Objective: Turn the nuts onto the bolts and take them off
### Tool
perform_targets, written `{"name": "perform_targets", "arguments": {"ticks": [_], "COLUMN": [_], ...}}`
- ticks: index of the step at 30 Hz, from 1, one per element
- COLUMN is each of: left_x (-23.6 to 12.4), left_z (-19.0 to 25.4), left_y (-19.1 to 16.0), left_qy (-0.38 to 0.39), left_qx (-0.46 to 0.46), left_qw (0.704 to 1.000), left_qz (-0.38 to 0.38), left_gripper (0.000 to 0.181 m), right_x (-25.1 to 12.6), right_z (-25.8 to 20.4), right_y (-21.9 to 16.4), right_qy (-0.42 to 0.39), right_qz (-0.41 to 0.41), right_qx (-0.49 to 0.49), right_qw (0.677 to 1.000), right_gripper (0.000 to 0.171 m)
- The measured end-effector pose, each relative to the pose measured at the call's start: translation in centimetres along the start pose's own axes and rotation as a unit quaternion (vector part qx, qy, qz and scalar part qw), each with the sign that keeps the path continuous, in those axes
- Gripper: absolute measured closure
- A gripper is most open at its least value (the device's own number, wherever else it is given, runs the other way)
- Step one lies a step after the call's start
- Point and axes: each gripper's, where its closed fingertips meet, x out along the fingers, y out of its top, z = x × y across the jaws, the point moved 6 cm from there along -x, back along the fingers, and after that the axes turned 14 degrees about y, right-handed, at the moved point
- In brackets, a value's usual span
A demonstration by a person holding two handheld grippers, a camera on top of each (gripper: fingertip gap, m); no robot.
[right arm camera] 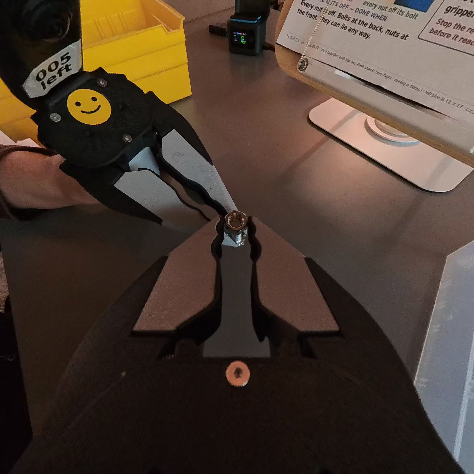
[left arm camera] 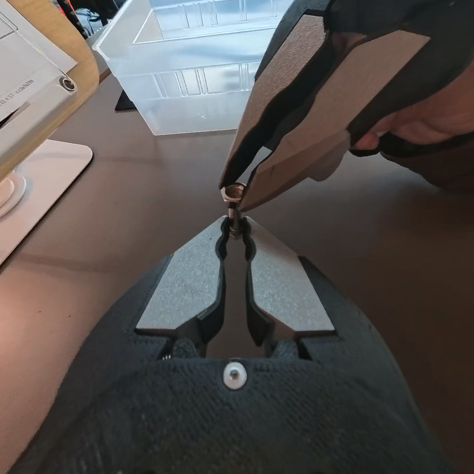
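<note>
My left gripper [left arm camera: 234, 225] is shut on the head end of a small metal bolt [left arm camera: 234, 218] and holds it above the dark table, shaft pointing away. A brass-coloured hex nut [left arm camera: 232, 192] sits on the far end of the shaft. My right gripper [left arm camera: 234, 196] comes in from the upper right and is shut on that nut. In the right wrist view the right gripper [right arm camera: 236, 224] pinches the nut [right arm camera: 235, 220], with the bolt [right arm camera: 239, 239] just below it. The left gripper [right arm camera: 227, 214] reaches in from the upper left.
A clear plastic bin [left arm camera: 184, 89] stands behind the work spot and shows at the right edge of the right wrist view [right arm camera: 448, 333]. A yellow bin [right arm camera: 143, 51], a small black device with a screen [right arm camera: 243, 36] and a sheet on a white stand [right arm camera: 384, 148] are nearby. The tips of both grippers are at nearly the same place.
</note>
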Motion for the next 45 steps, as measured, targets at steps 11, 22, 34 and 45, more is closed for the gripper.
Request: {"name": "perform_targets", "arguments": {"ticks": [11,22,34,45], "left_x": [-0.2,-0.8,-1.5,-1.3], "left_z": [0.0,-1.1,-0.6,-0.9], "left_y": [0.1,0.5,1.2,0.9], "left_qy": [-0.008,-0.045,-0.061,-0.055], "left_qx": [0.008,-0.039,-0.021,-0.031], "left_qw": [1.0,0.997,0.996,0.997], "left_qz": [0.011,0.039,0.058,0.049], "left_gripper": [0.173,0.173,0.173,0.173], "right_x": [-0.4,-2.4,-1.2,-1.3], "right_z": [0.1,-0.1,-1.1,-1.0], "right_y": [0.1,0.4,0.6,0.6], "right_qy": [0.009,0.066,0.09,0.069], "right_qz": [0.019,0.092,0.095,0.088], "right_qx": [-0.011,0.0,-0.025,-0.039], "right_qw": [1.0,0.994,0.991,0.993], "right_gripper": [0.153,0.139,0.133,0.135]}}
